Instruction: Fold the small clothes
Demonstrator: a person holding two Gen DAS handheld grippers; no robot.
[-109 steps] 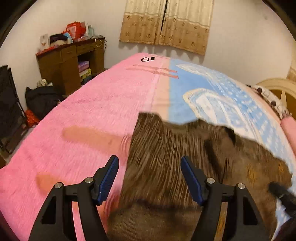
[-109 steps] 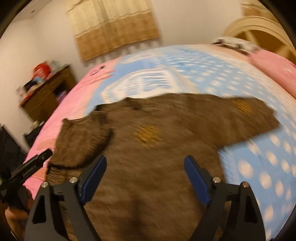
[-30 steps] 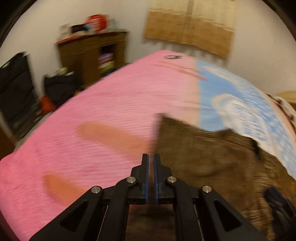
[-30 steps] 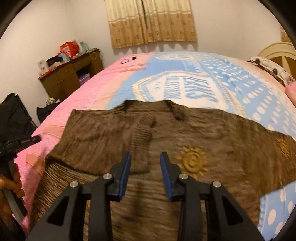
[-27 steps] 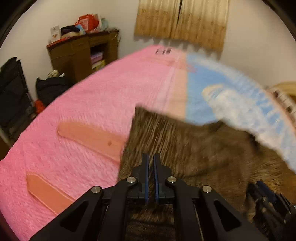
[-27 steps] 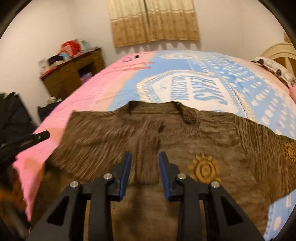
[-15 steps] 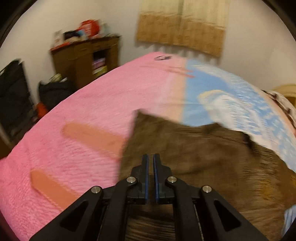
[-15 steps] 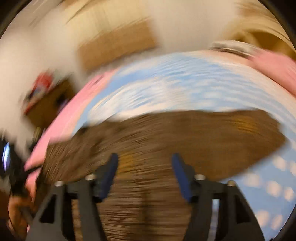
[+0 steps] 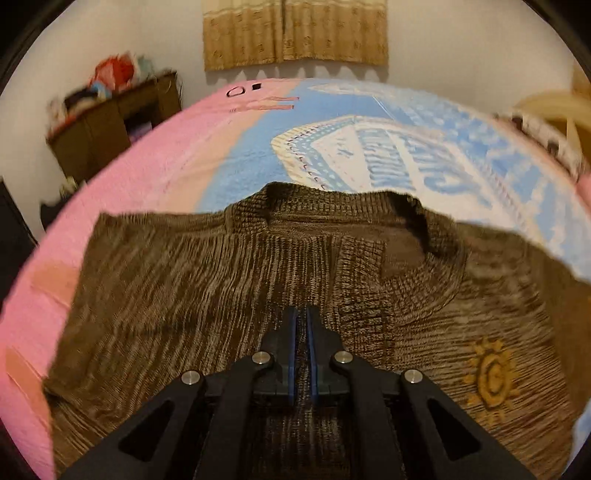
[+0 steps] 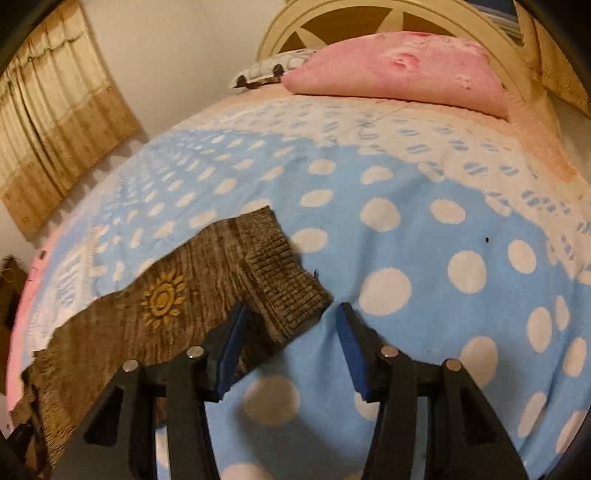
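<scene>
From the left wrist: one brown knit sweater (image 9: 207, 295) lies flat on the pink-and-blue bedspread (image 9: 155, 162), collar toward one tan curtain (image 9: 295, 33). The left gripper (image 9: 302, 332) hangs over it, jaws pressed together, empty.

From the right wrist: one ribbed cuff (image 10: 284, 284) lies between the right gripper's (image 10: 290, 332) closing jaws, untouched; one pink pillow (image 10: 399, 70) beyond.

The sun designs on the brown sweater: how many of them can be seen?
2. One sun design is on the sweater's chest, right of the collar; the other is on the outstretched sleeve near its ribbed cuff. Folded parts may hide more.
</scene>
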